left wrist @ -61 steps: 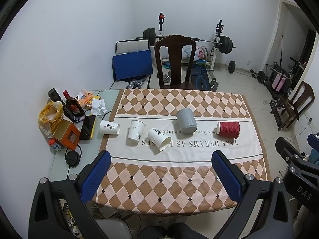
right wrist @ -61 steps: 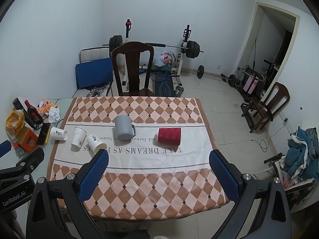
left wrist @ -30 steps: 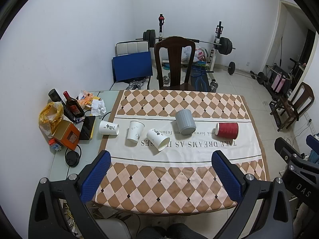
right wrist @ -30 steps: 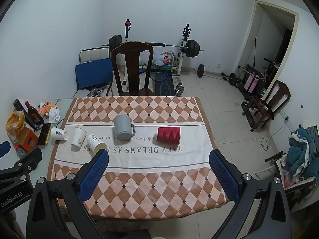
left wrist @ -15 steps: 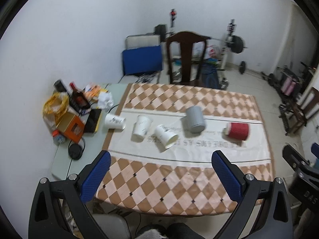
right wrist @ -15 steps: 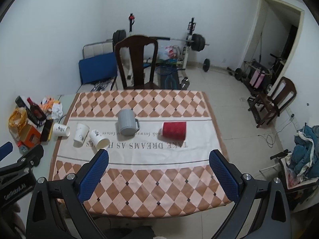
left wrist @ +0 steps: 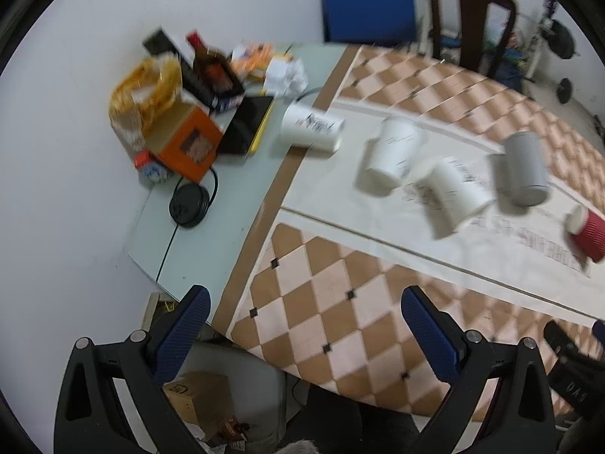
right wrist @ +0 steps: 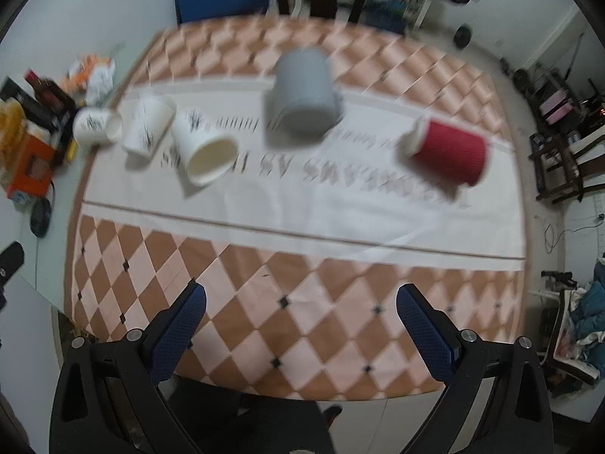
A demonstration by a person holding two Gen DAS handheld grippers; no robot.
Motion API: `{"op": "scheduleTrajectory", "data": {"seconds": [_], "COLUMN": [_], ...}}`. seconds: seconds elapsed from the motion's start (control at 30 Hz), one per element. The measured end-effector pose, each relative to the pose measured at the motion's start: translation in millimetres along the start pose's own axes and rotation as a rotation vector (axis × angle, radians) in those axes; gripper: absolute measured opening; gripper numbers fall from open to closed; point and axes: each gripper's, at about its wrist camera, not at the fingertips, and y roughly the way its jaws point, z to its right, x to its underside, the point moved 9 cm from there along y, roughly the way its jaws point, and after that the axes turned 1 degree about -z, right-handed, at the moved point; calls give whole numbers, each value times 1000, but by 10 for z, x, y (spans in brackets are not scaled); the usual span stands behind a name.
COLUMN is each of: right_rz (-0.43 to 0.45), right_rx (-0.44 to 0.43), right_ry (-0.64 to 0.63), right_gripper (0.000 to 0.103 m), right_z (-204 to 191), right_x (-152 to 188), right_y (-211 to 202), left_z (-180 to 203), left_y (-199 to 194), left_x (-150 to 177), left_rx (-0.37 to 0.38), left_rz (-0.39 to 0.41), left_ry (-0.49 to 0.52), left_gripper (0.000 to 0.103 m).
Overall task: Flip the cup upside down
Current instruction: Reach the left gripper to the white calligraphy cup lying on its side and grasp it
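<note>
Several cups stand or lie in a row across the tablecloth's white band. In the right wrist view, a red ribbed cup (right wrist: 448,155) lies on its side at right, a grey mug (right wrist: 304,92) stands upside down in the middle, and three white paper cups (right wrist: 206,151) are at left, the nearest on its side with its mouth toward me. In the left wrist view the white cups (left wrist: 393,155), grey mug (left wrist: 523,168) and red cup (left wrist: 588,232) show too. My left gripper (left wrist: 302,321) and right gripper (right wrist: 302,321) are open, empty, above the table's near edge.
The table (left wrist: 211,223) has clutter at its left end: an orange box (left wrist: 189,143), a dark bottle (left wrist: 210,66), a yellow bag (left wrist: 145,87), a black puck with cable (left wrist: 189,204). A wooden chair (left wrist: 472,19) stands at the far side. Gym gear lies beyond.
Both grippers have dropped and moved forward toward the table, so the cups look much larger. The left view has swung toward the table's left end. Both views are motion-blurred.
</note>
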Motion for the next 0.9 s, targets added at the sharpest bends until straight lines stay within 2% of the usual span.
{"op": "scheduleTrajectory", "data": {"seconds": [0.2, 0.33, 0.43, 0.5, 0.63, 0.73, 0.9], "right_rz": [-139, -209, -248, -262, -297, -323, -363], "right_rx": [5, 34, 52, 64, 62, 57, 56], "right_ry": [12, 38, 79, 121, 253, 357, 457], "right_gripper": [102, 102, 102, 102, 102, 102, 102], "right_z": [-494, -750, -844, -874, -899, -897, -914], "right_x": [-75, -145, -201, -246, -314, -354, -388], "right_y": [646, 894, 1026, 1081, 1200, 1267, 1317], "left_z": [-154, -191, -226, -268, -305, -292, -222], "left_y": [707, 1053, 1254, 1373, 1614, 1810, 2143], "left_x": [-232, -528, -812, -1017, -1367, -1597, -1837], "left_rx": [71, 177, 259, 326, 429, 463, 466], "left_rz": [-131, -194, -223, -246, -295, -322, -360], "left_ry": [-42, -94, -168, -245, -382, -449, -515], "left_gripper": [103, 103, 103, 98, 94, 94, 91]}}
